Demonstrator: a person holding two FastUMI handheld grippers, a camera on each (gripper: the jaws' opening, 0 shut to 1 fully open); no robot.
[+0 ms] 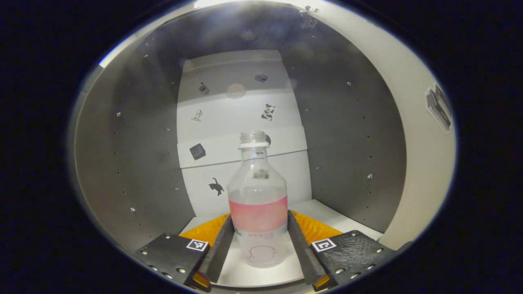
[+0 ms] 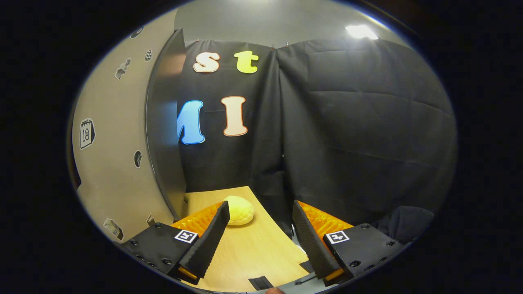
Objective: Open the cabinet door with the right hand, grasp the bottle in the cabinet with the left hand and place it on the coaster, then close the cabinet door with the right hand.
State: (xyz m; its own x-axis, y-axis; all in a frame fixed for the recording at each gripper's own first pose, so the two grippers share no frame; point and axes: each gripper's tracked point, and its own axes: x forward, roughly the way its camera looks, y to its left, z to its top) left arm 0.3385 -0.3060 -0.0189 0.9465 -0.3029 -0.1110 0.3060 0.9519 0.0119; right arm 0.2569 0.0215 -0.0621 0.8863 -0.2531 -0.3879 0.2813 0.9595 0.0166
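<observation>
A clear plastic bottle (image 1: 258, 204) with a pink label band and no cap stands upright on the white floor (image 1: 327, 212) inside the cabinet. My left gripper (image 1: 260, 216) reaches into the cabinet with a finger on each side of the bottle, and both fingers press against the label band. In the right gripper view the dark cabinet door (image 2: 163, 134) stands swung open at the left. My right gripper (image 2: 259, 214) is open over the wooden table (image 2: 249, 249) just right of the door, holding nothing.
Grey side walls (image 1: 130, 163) with peg holes close in on both sides of the bottle, and the white back panel (image 1: 241, 114) carries small stickers. A round yellow bun-like object (image 2: 239, 210) lies on the table beyond my right gripper. The beige cabinet side (image 2: 110, 163) stands to the left.
</observation>
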